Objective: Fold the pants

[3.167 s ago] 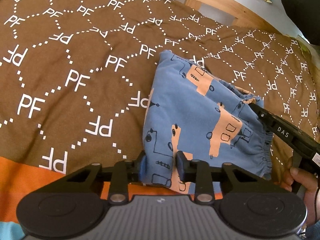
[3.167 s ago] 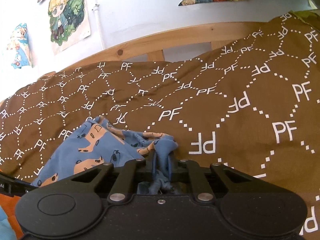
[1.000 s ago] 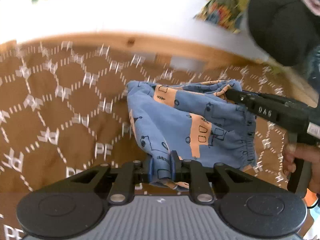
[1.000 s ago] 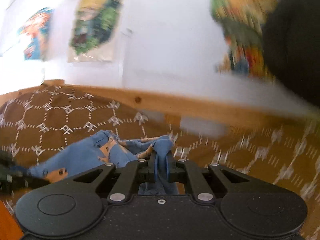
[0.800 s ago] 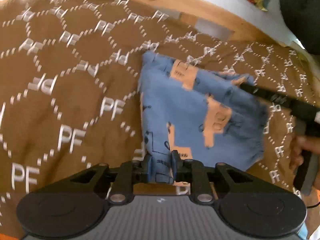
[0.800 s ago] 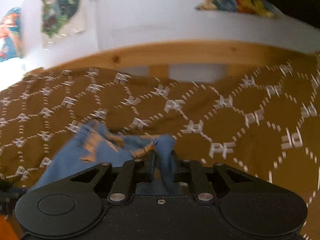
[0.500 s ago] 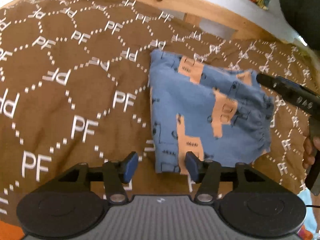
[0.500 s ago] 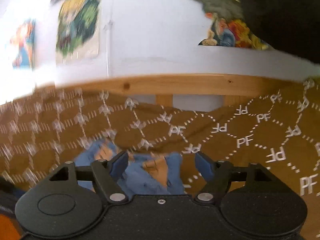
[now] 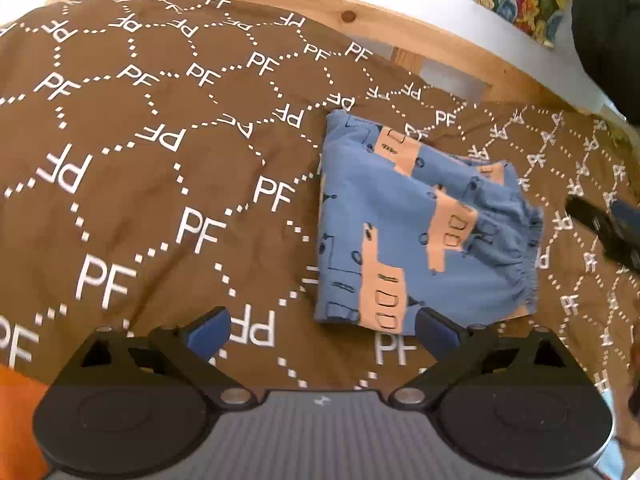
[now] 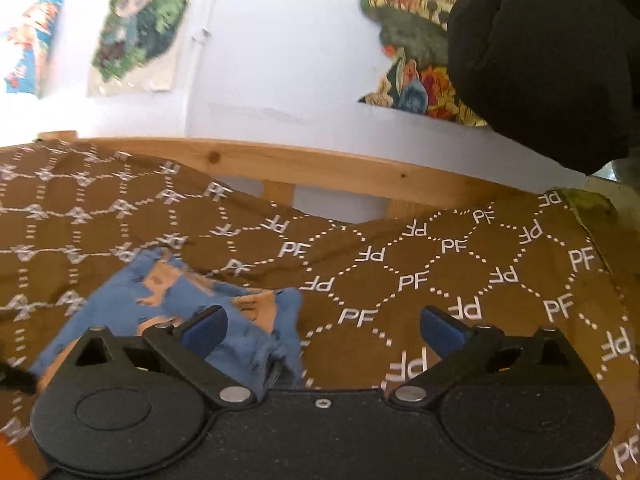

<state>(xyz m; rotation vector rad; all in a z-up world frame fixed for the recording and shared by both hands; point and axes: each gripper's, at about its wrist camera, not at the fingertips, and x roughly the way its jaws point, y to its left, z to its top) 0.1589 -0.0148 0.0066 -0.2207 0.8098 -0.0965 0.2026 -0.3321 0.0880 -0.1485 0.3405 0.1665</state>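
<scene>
pants (image 9: 420, 232): folded into a rough blue square with orange trucks, lying flat on my brown PF-print blanket (image 9: 160, 184), elastic waistband on the right edge

left gripper (image 9: 322, 332): jaws spread wide, nothing in them, sitting just short of the near edge of the pants

right gripper (image 10: 320, 330): also wide open and empty, the pants are off to its left side

right gripper seen from left cam (image 9: 608, 228): just a dark tip at the edge, kinda blurry, looks clear of the fabric

bed rail (image 10: 320, 168): wood, behind the blanket
</scene>
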